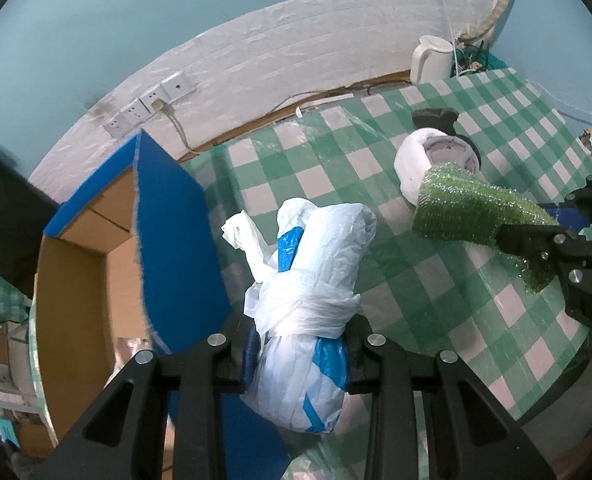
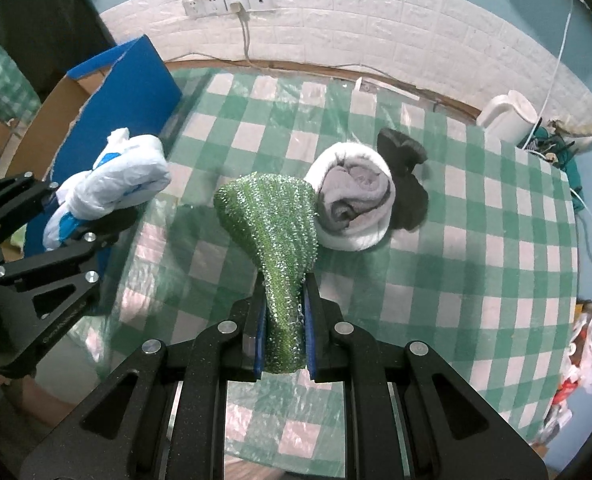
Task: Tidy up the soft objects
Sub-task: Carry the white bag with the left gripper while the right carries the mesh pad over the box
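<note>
My left gripper is shut on a white and blue plastic bag bundle, held above the table's left edge beside the blue cardboard box. The same bundle and left gripper show at the left of the right wrist view. My right gripper is shut on a green glittery scrubbing cloth, lifted over the checked tablecloth. That green cloth also hangs at the right of the left wrist view. A rolled white and grey towel and a black soft item lie on the table.
The open box stands at the table's left edge, its flap upright. A white kettle and tangled cables sit at the back right corner. Wall sockets with a cord are behind. Clutter lies off the right edge.
</note>
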Tool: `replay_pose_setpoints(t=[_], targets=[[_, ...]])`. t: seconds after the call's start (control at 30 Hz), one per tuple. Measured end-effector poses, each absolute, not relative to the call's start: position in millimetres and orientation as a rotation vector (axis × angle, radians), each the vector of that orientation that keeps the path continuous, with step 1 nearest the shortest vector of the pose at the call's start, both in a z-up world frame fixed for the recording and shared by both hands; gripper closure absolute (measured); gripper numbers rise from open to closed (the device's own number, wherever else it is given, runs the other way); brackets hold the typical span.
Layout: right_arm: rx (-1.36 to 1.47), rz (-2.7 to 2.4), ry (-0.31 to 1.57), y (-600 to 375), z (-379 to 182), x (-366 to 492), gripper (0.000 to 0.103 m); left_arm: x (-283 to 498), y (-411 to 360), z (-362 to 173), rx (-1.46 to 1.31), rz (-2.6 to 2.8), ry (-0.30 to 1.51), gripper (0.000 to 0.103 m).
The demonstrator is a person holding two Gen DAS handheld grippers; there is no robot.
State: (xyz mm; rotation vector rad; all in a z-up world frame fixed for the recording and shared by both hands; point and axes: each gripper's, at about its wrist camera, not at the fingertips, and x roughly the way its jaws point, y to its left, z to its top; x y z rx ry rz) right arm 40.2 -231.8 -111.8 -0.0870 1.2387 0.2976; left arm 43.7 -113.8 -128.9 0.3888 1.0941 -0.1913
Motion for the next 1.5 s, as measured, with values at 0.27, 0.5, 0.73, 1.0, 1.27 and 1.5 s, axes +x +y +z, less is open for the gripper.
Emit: replay_pose_setpoints(t=[0.27, 0.5, 0.73, 1.0, 1.27, 1.5], targets=[[-0.088, 0.299, 1.213, -229, -97, 37, 0.09, 34, -106, -110, 0.39, -0.18, 1.058, 0.072], [-0.084, 0.308, 1.188, -227, -83, 35, 0.09, 27, -103, -97, 0.387, -0.184, 1.033, 0.072], [-0.091, 0.324, 1.167, -221, -72, 33, 0.09, 24, -98, -87, 0.376, -0.177, 1.015, 0.072], [-0.104, 0.346, 1.146, -208, -60, 33, 0.09, 21, -90, -76, 0.366, -0.169, 0.997, 0.072], [-0.118, 0.366, 1.137, -192, -53, 35, 0.09, 21, -75, -69, 0.358, -0.144, 0.988, 0.072], [-0.132, 0.394, 1.12, -171, -44, 40, 0.09, 25, -51, -63, 0.332, -0.1, 0.982, 0.072]])
